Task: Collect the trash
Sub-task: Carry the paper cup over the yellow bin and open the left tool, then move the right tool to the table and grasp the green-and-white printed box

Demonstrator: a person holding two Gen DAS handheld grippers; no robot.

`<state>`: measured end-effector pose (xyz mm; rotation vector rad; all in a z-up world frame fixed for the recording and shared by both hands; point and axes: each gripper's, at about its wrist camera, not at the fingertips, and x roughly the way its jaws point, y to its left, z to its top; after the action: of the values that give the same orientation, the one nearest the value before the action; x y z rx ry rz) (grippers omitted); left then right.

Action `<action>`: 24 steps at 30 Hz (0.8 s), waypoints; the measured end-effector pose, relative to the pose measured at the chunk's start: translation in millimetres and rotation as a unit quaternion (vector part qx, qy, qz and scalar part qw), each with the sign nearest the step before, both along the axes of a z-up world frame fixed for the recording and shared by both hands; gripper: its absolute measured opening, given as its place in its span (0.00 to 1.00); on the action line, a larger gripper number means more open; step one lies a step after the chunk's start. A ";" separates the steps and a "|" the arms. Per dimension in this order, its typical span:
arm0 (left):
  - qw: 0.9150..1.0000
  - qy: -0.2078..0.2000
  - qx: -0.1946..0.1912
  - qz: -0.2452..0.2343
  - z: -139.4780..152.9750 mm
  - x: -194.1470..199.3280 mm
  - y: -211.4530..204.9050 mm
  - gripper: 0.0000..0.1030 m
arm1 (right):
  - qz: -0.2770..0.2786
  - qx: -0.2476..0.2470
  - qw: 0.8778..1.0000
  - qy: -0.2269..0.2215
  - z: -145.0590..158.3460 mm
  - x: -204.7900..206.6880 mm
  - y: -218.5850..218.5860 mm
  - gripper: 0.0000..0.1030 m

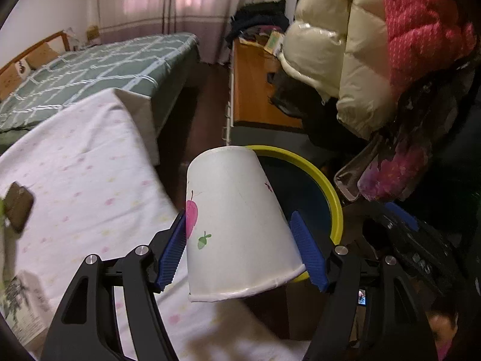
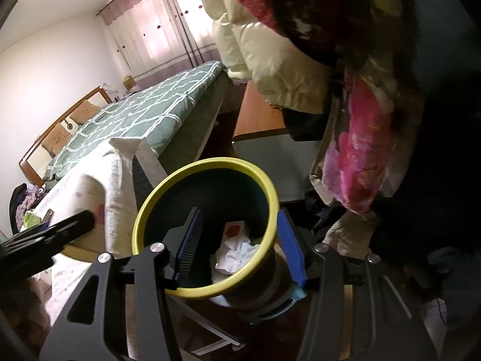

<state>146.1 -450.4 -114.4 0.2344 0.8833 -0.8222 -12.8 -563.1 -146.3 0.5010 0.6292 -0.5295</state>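
Observation:
A white paper cup [image 1: 237,225] printed with a pink leaf and a green acorn lies between the blue pads of my left gripper [image 1: 240,234], which is shut on it. The cup's rim faces the camera. It hangs just past the table edge, in front of the bin [image 1: 330,198], a dark bin with a yellow-green rim. My right gripper [image 2: 239,213] straddles the right wall of the bin [image 2: 144,210]: one pad is inside with a gap around it, the other against the outside. Crumpled white paper [image 2: 237,252] lies in the bin. The left gripper's black arm [image 2: 60,228] shows at the left.
The table's white dotted cloth [image 1: 90,165] carries a brown wallet-like thing [image 1: 18,207] and a printed box [image 1: 24,303]. Behind it stands a bed with a green checked cover [image 1: 99,66]. Padded coats [image 1: 375,45] hang close on the right, above a wooden desk [image 1: 255,84].

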 end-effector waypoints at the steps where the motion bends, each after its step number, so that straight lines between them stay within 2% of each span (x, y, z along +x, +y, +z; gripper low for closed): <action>1: 1.000 0.002 0.003 -0.003 -3.7 0.5 -5.6 0.67 | -0.001 0.000 1.000 0.000 0.3 -1.0 -2.0 0.49; 7: 1.000 0.008 0.024 -0.014 -21.5 4.2 -37.7 0.69 | -0.012 0.001 1.000 0.007 -4.4 -6.0 -9.8 0.53; 12: 1.000 0.013 0.024 -0.005 -25.7 9.2 -36.0 0.81 | -0.018 0.004 1.000 0.012 -6.9 -8.5 -14.1 0.54; 18: 1.000 -0.005 -0.011 0.016 0.2 6.5 -6.1 0.89 | -0.015 0.001 1.000 0.016 -4.8 -7.4 -11.0 0.55; 24: 0.997 -0.045 -0.049 0.039 36.7 -11.6 47.7 0.94 | -0.004 -0.004 1.000 0.014 0.7 -1.3 0.1 0.56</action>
<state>134.5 -402.6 -77.7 0.1491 0.7613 -0.7745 -14.1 -563.0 -145.6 0.4890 0.6518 -0.5484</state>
